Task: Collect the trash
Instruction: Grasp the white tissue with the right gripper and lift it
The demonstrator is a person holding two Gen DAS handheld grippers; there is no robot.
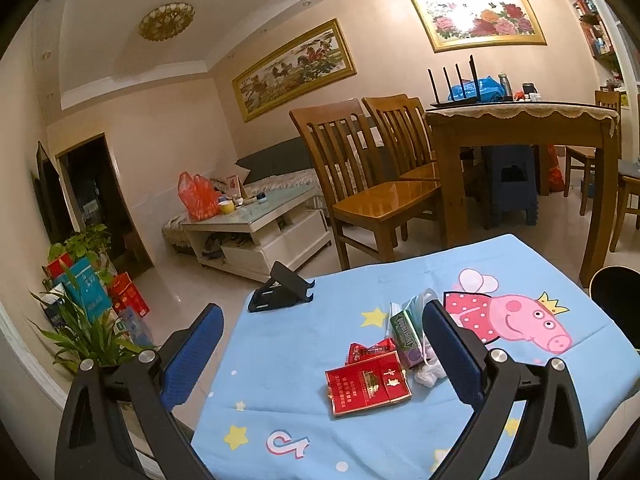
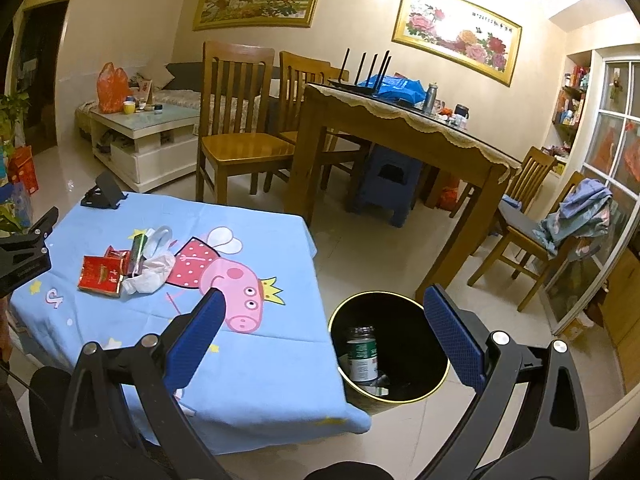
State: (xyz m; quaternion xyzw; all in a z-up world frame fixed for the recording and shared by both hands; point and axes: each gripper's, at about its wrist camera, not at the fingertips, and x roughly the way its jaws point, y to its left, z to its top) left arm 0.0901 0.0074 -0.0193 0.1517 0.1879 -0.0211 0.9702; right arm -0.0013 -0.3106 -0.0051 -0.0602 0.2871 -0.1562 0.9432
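Observation:
A pile of trash lies on the blue cartoon tablecloth (image 1: 304, 420): a flat red cigarette pack (image 1: 368, 388), a small red wrapper (image 1: 370, 350), a green gum pack (image 1: 406, 334) and crumpled white plastic (image 1: 430, 372). My left gripper (image 1: 324, 324) hangs open over the table's near left part, with the pile between its fingers and nothing held. In the right wrist view the same pile (image 2: 120, 270) lies at the left. My right gripper (image 2: 322, 312) is open above the black gold-rimmed bin (image 2: 400, 324) on the floor. A green-labelled jar (image 2: 362, 354) lies inside the bin.
A black phone stand (image 1: 280, 290) sits at the table's far left corner. Beyond are wooden chairs (image 1: 368, 184), a wooden dining table (image 2: 400, 128) with a blue stool (image 2: 386, 186) under it, and a white coffee table (image 1: 256, 228). Plants and boxes (image 1: 88, 304) stand at the left.

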